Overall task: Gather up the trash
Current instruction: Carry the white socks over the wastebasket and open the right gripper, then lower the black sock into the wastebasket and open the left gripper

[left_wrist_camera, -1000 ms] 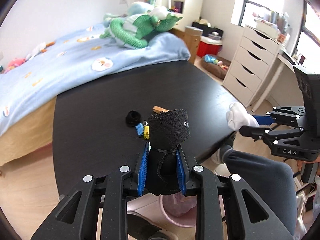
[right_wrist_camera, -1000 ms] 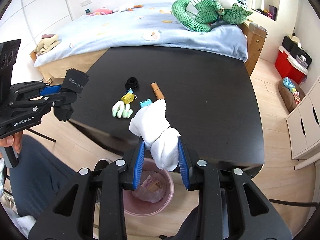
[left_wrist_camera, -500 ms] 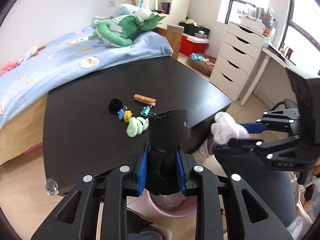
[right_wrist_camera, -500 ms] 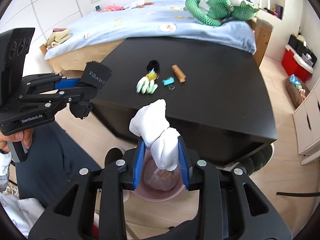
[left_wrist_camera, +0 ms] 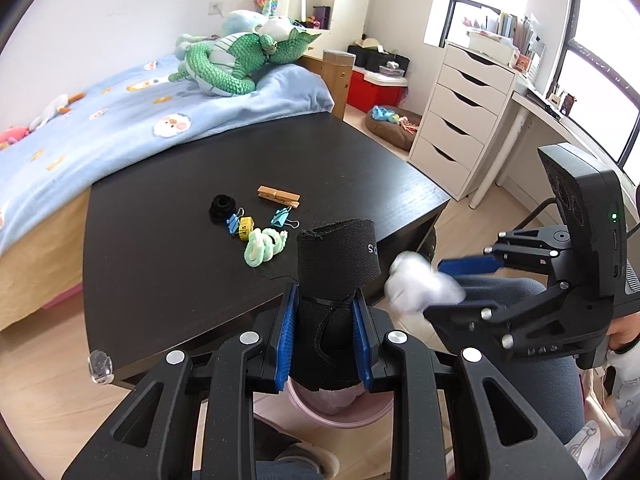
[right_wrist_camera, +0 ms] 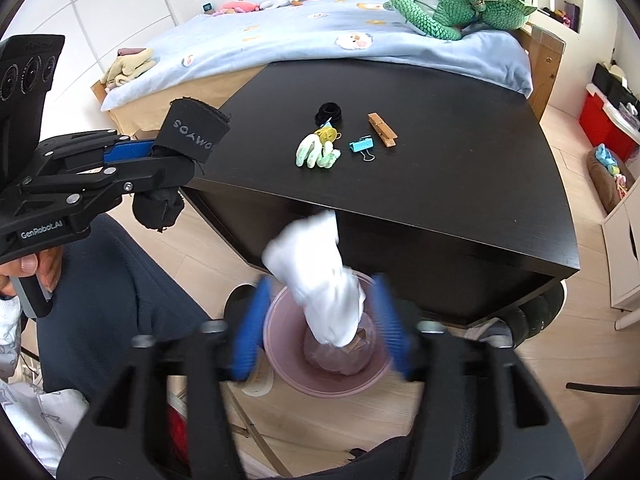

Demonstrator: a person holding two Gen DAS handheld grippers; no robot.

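My left gripper [left_wrist_camera: 324, 308] is shut on a black sock [left_wrist_camera: 336, 256], which stands up between the blue pads; from the right wrist view the same sock [right_wrist_camera: 192, 136] hangs in that gripper [right_wrist_camera: 168, 160] at the left. My right gripper [right_wrist_camera: 320, 320] is blurred and its jaws are opening. A white sock [right_wrist_camera: 320, 280] sits between them, clear of both pads, directly above a pink bin [right_wrist_camera: 280, 364] on the floor. In the left wrist view the white sock [left_wrist_camera: 416, 286] is a blur at the tips of the right gripper [left_wrist_camera: 434, 290]. The pink bin [left_wrist_camera: 340, 416] shows beneath my left fingers.
The black table [right_wrist_camera: 440, 160] carries a green coiled tie [right_wrist_camera: 316, 152], a blue binder clip [right_wrist_camera: 362, 146], a wooden clothespin [right_wrist_camera: 382, 124] and a black ring [right_wrist_camera: 330, 114]. A bed [right_wrist_camera: 320, 32] stands behind it, white drawers [left_wrist_camera: 468, 120] to the right. A person's leg [right_wrist_camera: 120, 280] is beside the bin.
The right jaws have spread and let go of the white sock, which now drops toward the bin. Both grippers drew back from the table edge to above the bin. The left grip is unchanged.
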